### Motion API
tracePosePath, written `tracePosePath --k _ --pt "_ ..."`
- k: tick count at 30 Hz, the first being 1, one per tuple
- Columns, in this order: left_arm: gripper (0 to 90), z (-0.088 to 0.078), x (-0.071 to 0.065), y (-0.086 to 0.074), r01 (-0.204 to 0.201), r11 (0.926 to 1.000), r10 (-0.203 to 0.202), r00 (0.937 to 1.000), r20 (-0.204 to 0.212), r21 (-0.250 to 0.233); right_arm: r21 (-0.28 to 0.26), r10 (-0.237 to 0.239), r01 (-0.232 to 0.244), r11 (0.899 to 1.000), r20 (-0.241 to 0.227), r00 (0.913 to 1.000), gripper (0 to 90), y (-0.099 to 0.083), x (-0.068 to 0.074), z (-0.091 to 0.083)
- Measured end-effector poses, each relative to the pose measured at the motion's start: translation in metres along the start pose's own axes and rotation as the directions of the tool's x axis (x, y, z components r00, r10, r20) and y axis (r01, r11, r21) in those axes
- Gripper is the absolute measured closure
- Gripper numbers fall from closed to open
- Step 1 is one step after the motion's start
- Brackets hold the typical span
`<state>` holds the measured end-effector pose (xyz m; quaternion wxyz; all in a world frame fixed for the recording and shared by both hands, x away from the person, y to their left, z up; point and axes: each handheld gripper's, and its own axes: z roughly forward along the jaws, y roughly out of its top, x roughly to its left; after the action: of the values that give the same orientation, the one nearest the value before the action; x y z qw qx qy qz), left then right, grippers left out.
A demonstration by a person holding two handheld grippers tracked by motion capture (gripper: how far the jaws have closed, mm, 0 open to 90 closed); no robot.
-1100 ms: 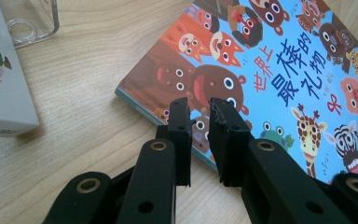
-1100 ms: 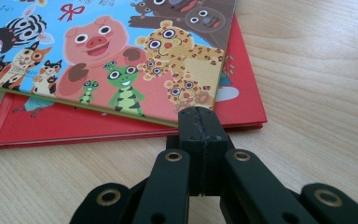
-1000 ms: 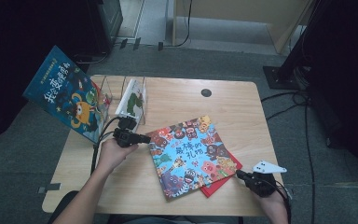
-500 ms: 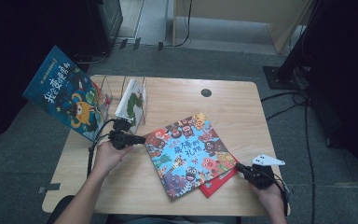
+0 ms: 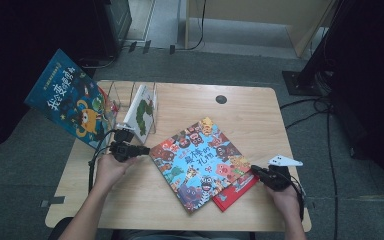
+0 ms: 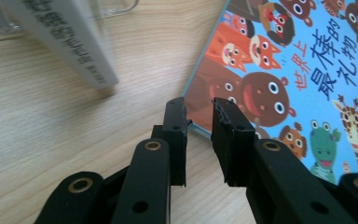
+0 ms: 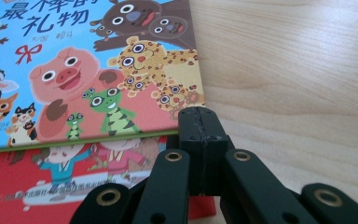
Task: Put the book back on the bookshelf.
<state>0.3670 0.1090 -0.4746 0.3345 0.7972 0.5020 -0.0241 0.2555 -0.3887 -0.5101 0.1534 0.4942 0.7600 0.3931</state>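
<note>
- Blue book [image 5: 200, 162] lying flat on the table — dark Chinese title on its cover, readable in the left gripper view as 世界上最棒的礼物 [image 6: 328, 65]; the right gripper view shows the end of it, 礼物 [image 7: 51, 18], with small characters beneath that are too fine to read.
- Dark blue book [image 5: 70, 102] leaning at the left — large yellow Chinese title across its cover, too blurred to make out.
- White book [image 6: 60, 39] in the rack — grey characters along its spine, blurred.
- Red book [image 7: 37, 186] — a line of tiny print near its lower edge, illegible.

Wire rack [image 5: 130, 95]; perhaps a leaning blue book [image 5: 70, 102]
</note>
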Motion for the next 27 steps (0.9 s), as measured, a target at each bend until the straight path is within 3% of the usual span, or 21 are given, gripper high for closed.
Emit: tracePosePath --k 6,9,12,21,27 --pt "75.4 0.005 0.006 0.0 0.015 0.9999 -0.015 0.9999 -0.005 -0.004 -0.005 0.01 -0.01 1.0 -0.006 0.9999 90.0 0.006 -0.005 0.007" --pt "74.9 0.01 0.005 0.0 0.023 0.9997 -0.023 0.9997 0.013 0.0 -0.007 0.011 -0.011 1.0 -0.007 0.9999 90.0 0.009 -0.006 0.011" --pt "74.1 0.013 -0.001 -0.001 0.002 1.0 -0.002 1.0 0.007 0.008 -0.006 0.017 -0.017 1.0 -0.006 0.9998 90.0 0.012 -0.007 0.013" --pt "74.0 0.008 -0.004 -0.01 0.014 0.9995 -0.015 0.9998 0.016 0.029 0.002 0.045 -0.045 0.999 -0.002 0.999 90.0 0.02 -0.01 0.022" --pt "73.8 0.003 -0.009 -0.022 0.02 0.9984 -0.022 0.9989 0.041 0.053 0.01 0.027 -0.027 1.0 -0.014 0.9996 90.0 0.024 -0.006 0.029"
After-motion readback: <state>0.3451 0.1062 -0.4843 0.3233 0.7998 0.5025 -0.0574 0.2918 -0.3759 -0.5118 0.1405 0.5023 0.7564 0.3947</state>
